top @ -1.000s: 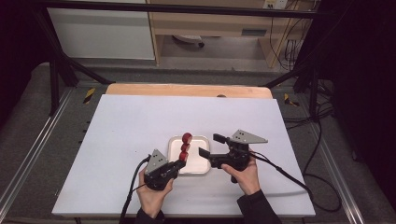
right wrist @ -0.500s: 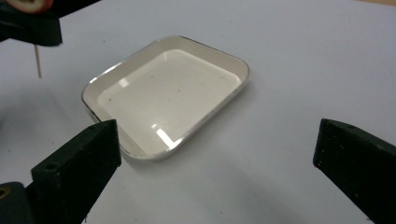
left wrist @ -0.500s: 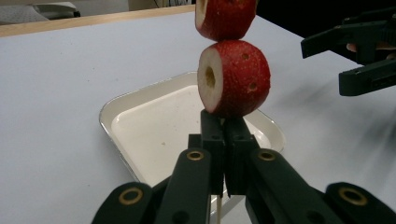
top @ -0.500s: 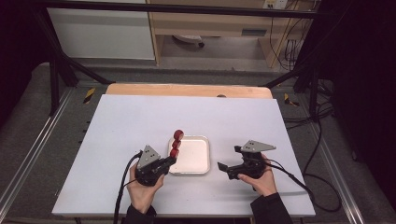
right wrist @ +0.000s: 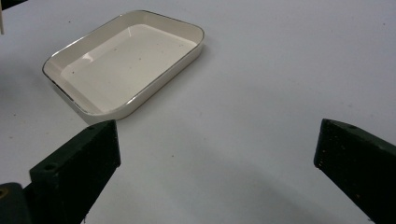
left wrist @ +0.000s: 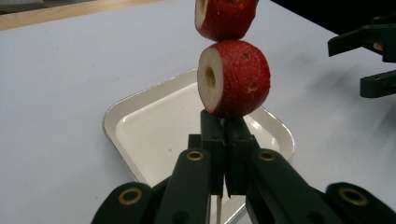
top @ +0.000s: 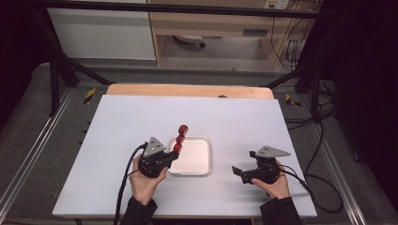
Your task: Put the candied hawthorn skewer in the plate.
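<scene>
The left tool (top: 174, 151) is clenching a thin skewer (left wrist: 217, 212) just beneath the lower of two red fruit pieces (left wrist: 235, 77), and the stick is leaning up and away from its tip, over the near-left corner of the tray (top: 205, 159). The right tool (top: 238, 172) is standing released with nothing between its jaws, having just been opening, well off to the right of the tray and low over the bench (top: 117, 122). The likely trouble: the skewer is being pinched at a single narrow spot, so the top-heavy fruit could swing it round in the jaws, or the pieces could slide down the stick (both have loose-looking bored holes). A sideways jolt could also drop fruit outside the tray. The left hand (top: 143, 180) is gripping from behind and angling its tool forward; the right hand (top: 274, 183) is pointing its tool leftward toward the tray.
</scene>
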A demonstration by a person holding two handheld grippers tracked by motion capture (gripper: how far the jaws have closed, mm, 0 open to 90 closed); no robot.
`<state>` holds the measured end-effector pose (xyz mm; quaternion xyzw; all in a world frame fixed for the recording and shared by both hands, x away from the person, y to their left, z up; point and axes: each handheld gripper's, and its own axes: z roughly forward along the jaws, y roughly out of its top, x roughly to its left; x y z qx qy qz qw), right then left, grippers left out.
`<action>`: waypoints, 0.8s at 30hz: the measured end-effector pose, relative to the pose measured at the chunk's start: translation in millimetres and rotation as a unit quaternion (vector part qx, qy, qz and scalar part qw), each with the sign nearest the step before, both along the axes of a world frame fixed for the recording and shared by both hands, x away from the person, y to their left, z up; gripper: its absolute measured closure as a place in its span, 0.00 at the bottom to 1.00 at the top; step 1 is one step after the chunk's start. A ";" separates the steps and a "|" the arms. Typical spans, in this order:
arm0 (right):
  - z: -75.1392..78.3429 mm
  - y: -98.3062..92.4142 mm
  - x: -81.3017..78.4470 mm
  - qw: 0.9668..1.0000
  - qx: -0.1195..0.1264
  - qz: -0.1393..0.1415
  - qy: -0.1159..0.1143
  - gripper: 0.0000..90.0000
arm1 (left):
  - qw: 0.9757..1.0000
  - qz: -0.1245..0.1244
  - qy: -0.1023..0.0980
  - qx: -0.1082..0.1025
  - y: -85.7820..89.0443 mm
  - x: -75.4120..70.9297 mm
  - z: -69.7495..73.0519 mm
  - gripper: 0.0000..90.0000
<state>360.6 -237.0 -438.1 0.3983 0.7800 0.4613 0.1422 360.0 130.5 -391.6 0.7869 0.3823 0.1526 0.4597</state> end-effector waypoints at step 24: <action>-7.4 -8.2 -3.4 1.000 -0.010 0.001 0.015 0.02 | 0.982 0.031 0.118 0.142 -43.9 33.0 -35.5 0.98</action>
